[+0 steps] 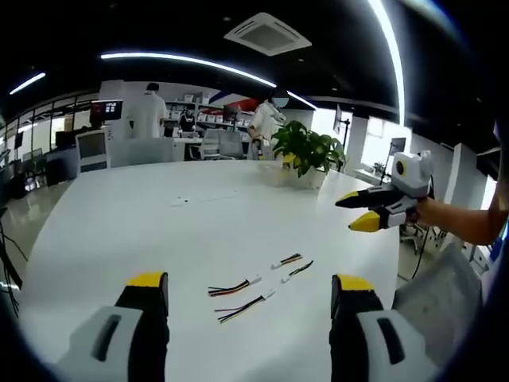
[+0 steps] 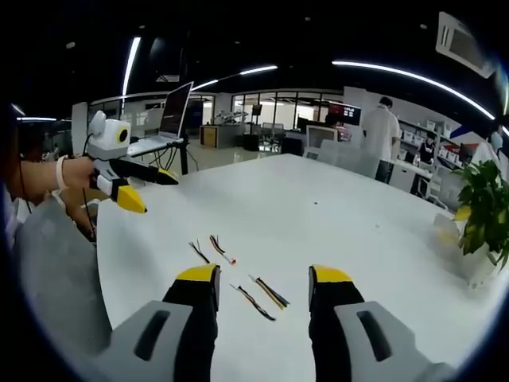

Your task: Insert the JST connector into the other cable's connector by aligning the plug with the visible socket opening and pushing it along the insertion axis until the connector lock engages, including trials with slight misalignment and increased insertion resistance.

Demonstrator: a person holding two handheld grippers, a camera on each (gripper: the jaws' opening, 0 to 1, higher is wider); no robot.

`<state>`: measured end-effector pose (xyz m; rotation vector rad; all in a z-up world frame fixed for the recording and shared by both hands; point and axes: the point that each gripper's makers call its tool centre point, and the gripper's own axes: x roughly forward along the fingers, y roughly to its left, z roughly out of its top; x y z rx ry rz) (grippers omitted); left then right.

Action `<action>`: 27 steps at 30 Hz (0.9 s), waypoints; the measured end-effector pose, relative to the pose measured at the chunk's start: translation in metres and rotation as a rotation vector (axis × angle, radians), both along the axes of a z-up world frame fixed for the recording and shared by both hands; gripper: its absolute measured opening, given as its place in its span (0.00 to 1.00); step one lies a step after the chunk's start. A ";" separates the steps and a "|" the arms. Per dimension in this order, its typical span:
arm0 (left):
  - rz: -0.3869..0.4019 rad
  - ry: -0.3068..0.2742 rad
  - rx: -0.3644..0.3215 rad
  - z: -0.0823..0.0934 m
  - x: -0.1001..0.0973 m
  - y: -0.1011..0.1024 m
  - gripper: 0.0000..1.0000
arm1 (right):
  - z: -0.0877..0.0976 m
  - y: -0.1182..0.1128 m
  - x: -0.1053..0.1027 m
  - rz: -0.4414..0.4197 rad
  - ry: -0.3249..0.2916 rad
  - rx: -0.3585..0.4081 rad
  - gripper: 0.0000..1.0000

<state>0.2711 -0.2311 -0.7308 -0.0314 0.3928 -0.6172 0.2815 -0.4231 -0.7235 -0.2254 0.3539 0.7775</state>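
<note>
Several short JST cables lie on the white table (image 1: 143,215). In the left gripper view a multi-coloured cable (image 1: 233,288) with a white connector and a thinner one (image 1: 243,306) lie between my jaws, and two more (image 1: 288,260) (image 1: 300,270) lie just beyond. My left gripper (image 1: 248,282) is open and empty above them. The right gripper (image 1: 358,211) hovers open at the right, held by a hand. In the right gripper view two cables (image 2: 221,248) (image 2: 197,251) lie ahead and two more (image 2: 270,293) (image 2: 254,302) between the jaws of my open right gripper (image 2: 264,277). The left gripper (image 2: 151,189) hangs open at the left.
A potted plant (image 1: 306,151) (image 2: 485,207) stands at the table's far side. A small loose part (image 1: 195,199) lies mid-table. People stand at desks in the background. A laptop on a stand (image 2: 175,111) is beyond the table edge. The person's sleeve (image 2: 56,270) is near.
</note>
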 end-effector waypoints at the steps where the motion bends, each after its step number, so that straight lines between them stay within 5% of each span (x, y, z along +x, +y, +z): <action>1: -0.002 0.002 -0.005 0.000 0.001 -0.001 0.82 | 0.000 0.000 0.000 0.001 0.000 0.001 0.40; 17: -0.067 -0.082 -0.043 0.008 0.020 -0.010 0.73 | -0.011 0.002 0.011 0.039 0.000 -0.022 0.36; 23: -0.084 -0.102 -0.009 0.004 0.024 -0.011 0.71 | -0.015 0.005 0.015 0.057 0.001 -0.032 0.35; 27: -0.108 -0.123 -0.065 0.007 0.025 -0.016 0.63 | -0.019 0.009 0.017 0.075 0.007 -0.036 0.33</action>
